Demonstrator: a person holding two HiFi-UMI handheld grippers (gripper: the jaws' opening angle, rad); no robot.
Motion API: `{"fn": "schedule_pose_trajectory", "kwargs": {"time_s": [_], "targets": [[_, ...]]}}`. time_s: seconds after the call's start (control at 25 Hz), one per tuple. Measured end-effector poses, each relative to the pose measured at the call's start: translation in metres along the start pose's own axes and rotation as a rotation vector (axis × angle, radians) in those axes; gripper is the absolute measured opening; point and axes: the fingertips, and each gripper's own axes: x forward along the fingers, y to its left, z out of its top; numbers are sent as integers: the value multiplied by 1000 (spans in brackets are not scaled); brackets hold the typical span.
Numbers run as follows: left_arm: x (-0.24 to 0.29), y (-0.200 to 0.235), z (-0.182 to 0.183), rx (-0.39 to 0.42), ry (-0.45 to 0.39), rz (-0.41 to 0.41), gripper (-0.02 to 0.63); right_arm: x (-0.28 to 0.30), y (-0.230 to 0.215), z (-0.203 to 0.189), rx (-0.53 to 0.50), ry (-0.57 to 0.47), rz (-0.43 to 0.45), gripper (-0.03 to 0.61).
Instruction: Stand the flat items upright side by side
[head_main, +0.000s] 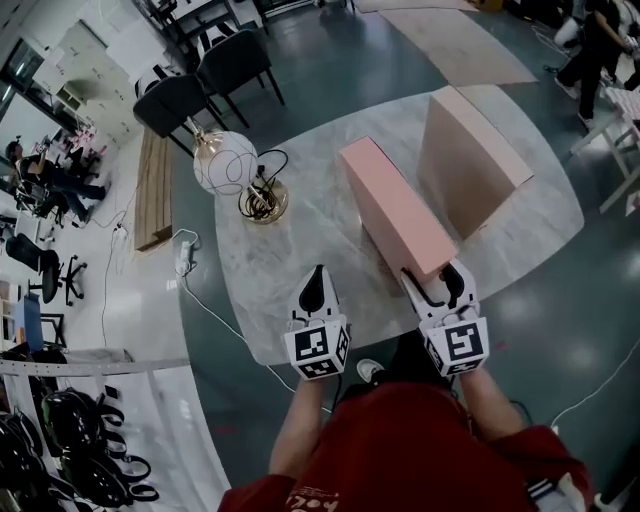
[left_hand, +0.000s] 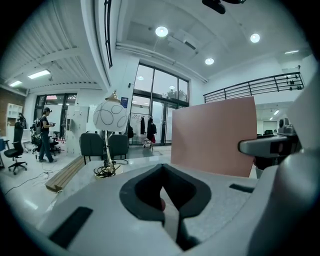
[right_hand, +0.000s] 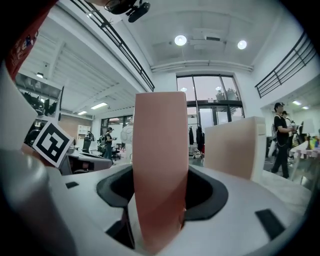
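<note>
Head view steeply down over table (head_main: 270, 280), both gripper views low, level, close, sharing pink box (right_hand: 159, 150)

The near end of the pink box (head_main: 395, 205) is covered by the right gripper (head_main: 441, 288) in the head view, where a person (head_main: 590, 50) is cut off at the top right edge. In the gripper views, the feet of the pink box and the tan box (right_hand: 235, 145) are masked by gripper bodies.

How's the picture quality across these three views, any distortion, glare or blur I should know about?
Head view: fisheye bend curves the edges of the marble table; light is even. Left gripper view: dark round vignette, ceiling lights flare. Right gripper view: the pink box between the jaws bulges barrel-like and looks soft close up; the beige box behind looks sharper.
</note>
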Motion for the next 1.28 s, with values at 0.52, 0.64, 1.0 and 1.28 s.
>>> {"fn": "schedule_pose_trajectory", "kwargs": {"time_s": [0.52, 0.64, 1.0, 1.28], "targets": [[53, -56, 17, 35, -27, -102, 5, 5, -93, -3, 28, -21, -141, 273], [62, -67, 18, 40, -25, -122, 4, 10, -101, -2, 23, -36, -133, 273], [73, -73, 12, 51, 11, -141, 3, 23, -122, -6, -1, -38, -159, 273], [80, -77, 7, 52, 26, -151, 4, 30, -132, -5, -10, -36, -155, 275]]}}
